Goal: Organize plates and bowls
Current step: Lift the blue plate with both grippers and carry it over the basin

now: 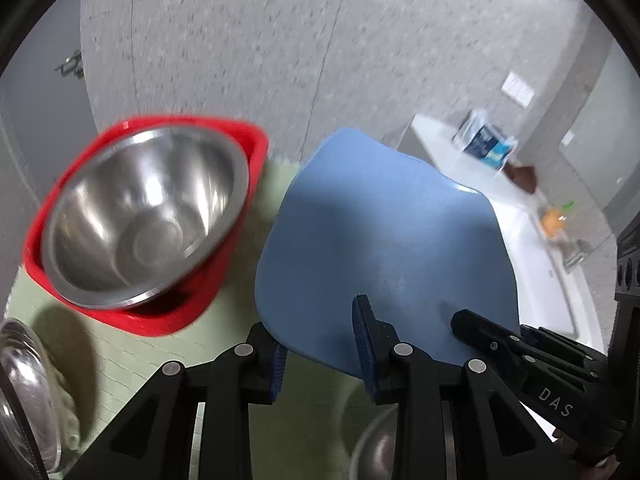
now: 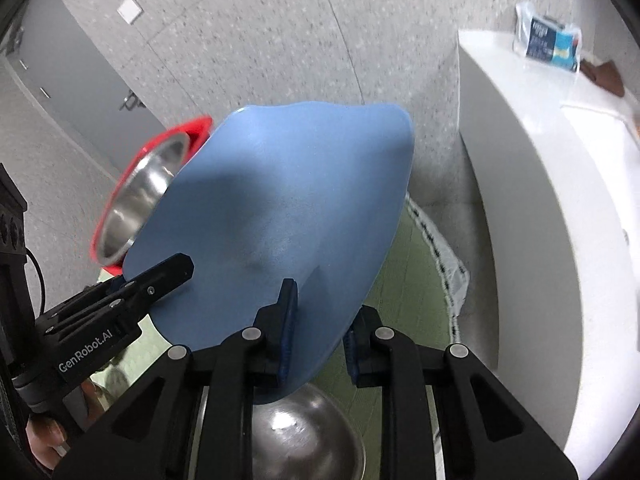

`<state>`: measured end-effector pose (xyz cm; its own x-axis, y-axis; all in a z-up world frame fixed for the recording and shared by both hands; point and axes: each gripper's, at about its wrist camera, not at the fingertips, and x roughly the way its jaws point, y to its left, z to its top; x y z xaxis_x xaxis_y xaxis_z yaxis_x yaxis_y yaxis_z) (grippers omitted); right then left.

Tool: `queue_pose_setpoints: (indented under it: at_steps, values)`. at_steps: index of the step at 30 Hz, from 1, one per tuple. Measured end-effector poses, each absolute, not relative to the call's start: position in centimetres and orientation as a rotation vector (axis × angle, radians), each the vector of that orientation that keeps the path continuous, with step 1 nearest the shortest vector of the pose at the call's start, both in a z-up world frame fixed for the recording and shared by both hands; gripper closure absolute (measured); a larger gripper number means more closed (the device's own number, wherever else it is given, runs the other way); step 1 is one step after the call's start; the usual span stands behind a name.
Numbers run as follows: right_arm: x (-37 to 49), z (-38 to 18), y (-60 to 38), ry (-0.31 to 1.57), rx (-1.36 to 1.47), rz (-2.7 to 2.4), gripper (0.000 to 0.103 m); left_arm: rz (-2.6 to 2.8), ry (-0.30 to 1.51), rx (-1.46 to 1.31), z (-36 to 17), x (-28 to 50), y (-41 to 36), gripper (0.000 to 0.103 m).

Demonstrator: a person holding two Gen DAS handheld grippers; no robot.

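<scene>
A blue plate (image 1: 380,240) is held in the air above the green mat, tilted. My left gripper (image 1: 322,344) is shut on its near edge. My right gripper (image 2: 320,320) is shut on the same blue plate (image 2: 288,208) from the other side; its fingers also show in the left wrist view (image 1: 480,328). A steel bowl (image 1: 140,216) sits inside a red plate (image 1: 240,140) on the mat to the left, also seen in the right wrist view (image 2: 140,200). Another steel bowl (image 2: 308,436) lies under the plate.
A glass bowl (image 1: 24,392) sits at the left edge of the green mat (image 1: 120,360). A white counter (image 2: 540,200) stands to the right with a packet (image 2: 548,40) on it. A speckled grey wall is behind.
</scene>
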<state>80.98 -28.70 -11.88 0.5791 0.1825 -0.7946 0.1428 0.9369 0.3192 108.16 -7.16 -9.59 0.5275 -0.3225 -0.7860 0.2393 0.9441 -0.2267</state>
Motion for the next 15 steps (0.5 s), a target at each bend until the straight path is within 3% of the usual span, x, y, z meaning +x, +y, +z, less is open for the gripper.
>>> queue_pose_setpoints:
  at_steps: [8, 15]
  values:
    - [80.7, -5.7, -24.8, 0.846, 0.309, 0.055, 0.082, -0.345, 0.850, -0.137, -4.1, 105.5, -1.3, 0.076]
    - [83.4, -4.5, -19.1, 0.830, 0.258, 0.130, 0.082, -0.290, 0.817, -0.158, -2.5, 104.4, 6.0, 0.076]
